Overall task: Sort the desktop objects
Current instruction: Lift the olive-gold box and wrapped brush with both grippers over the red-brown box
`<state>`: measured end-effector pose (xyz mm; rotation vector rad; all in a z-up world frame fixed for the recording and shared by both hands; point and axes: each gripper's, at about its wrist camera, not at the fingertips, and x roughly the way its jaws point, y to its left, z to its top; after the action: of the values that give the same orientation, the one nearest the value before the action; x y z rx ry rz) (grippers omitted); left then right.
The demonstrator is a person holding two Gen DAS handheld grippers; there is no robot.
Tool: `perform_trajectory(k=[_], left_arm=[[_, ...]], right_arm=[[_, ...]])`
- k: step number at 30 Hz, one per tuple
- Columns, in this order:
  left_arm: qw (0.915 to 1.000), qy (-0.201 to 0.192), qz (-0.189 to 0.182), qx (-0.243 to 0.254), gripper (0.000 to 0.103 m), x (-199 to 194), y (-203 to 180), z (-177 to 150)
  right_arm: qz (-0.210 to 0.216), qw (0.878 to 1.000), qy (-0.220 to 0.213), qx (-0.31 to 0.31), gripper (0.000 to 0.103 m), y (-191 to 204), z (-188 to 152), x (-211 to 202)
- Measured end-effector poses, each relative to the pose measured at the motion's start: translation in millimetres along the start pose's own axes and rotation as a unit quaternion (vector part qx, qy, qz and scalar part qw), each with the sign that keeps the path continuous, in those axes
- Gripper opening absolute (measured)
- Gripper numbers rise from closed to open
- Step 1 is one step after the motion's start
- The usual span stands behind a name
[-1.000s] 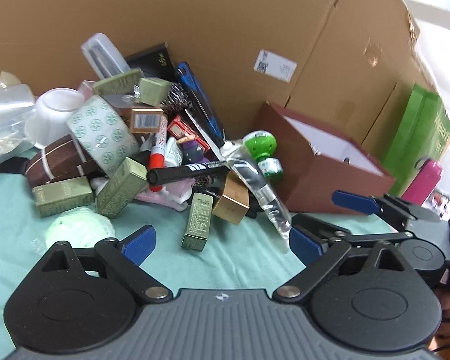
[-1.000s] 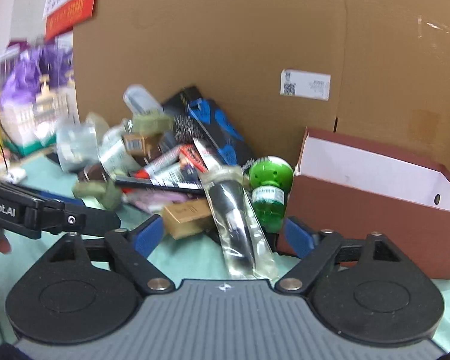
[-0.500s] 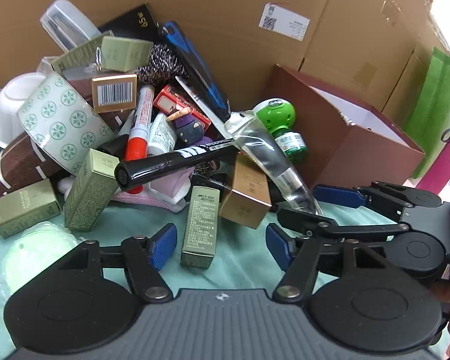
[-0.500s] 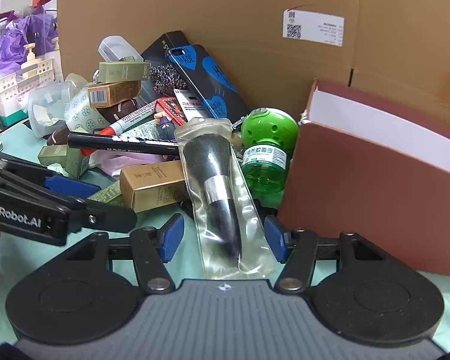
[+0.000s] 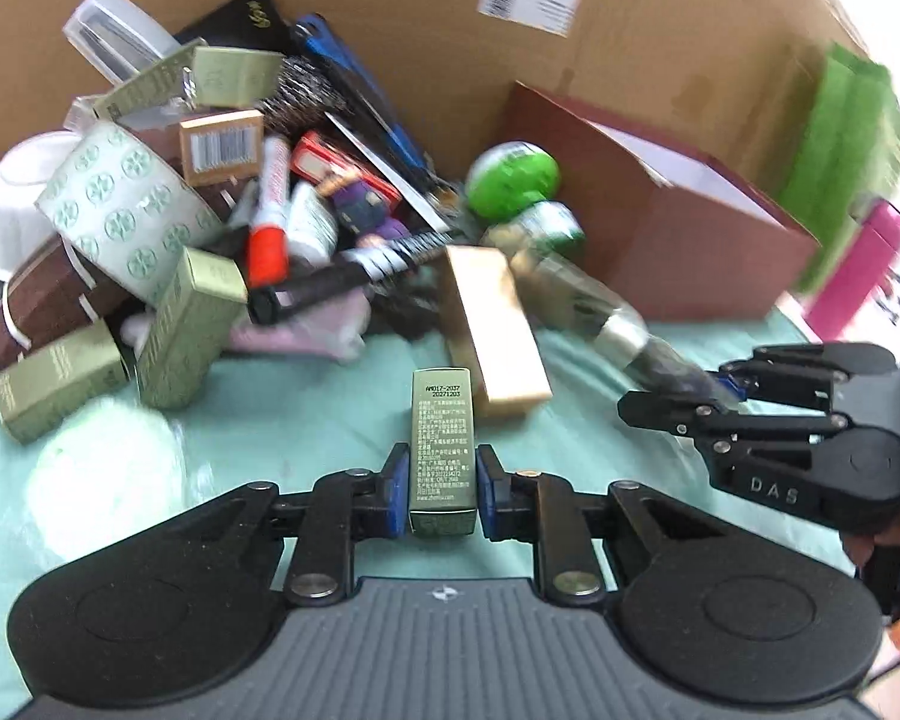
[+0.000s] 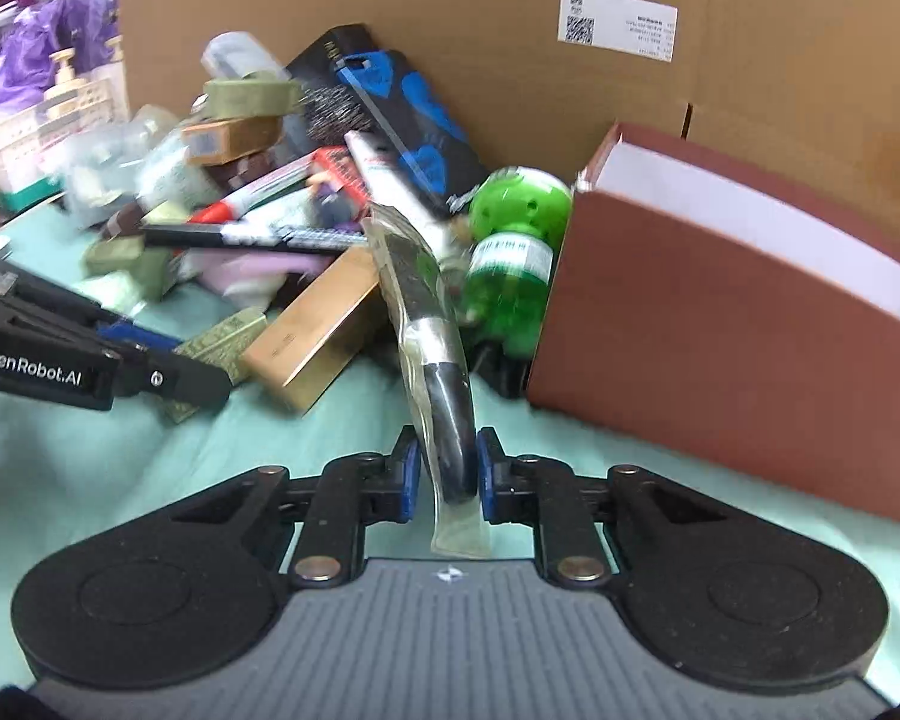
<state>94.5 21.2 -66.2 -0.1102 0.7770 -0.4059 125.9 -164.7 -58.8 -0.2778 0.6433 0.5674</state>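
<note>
Bench, teal cloth, cardboard backdrop. Step: pickup. My left tongs are closing on the olive carton; right tongs closing on the bagged brush. Next: lift both clear, probably toward the brown box.

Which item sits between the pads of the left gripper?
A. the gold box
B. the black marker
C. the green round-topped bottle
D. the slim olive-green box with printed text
D: in the left wrist view the closing left gripper has the slim olive-green box between its blue pads, while the gold box, black marker and green round-topped bottle lie beyond it.
</note>
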Motion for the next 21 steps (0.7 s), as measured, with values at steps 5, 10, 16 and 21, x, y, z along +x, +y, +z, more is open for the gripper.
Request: perform_trajectory(k=[5, 10, 16, 21], left_arm=[[0.9998, -0.002, 0.013, 0.018, 0.022, -1, -9, -4], [0.9995, 0.002, 0.019, 0.025, 0.023, 7, -12, 1], [0.9994, 0.002, 0.022, 0.027, 0.022, 7, -13, 0], [0.9986, 0.003, 0.031, 0.042, 0.022, 9, -18, 1]], right_arm=[[0.014, 1.0, 0.01, -0.011, 0.018, 6, -12, -14], [0.004, 1.0, -0.002, -0.022, 0.02, 13, -6, -9], [-0.001, 1.0, -0.012, -0.021, 0.034, 13, 3, -3], [-0.007, 1.0, -0.012, -0.025, 0.028, 16, 8, 7]])
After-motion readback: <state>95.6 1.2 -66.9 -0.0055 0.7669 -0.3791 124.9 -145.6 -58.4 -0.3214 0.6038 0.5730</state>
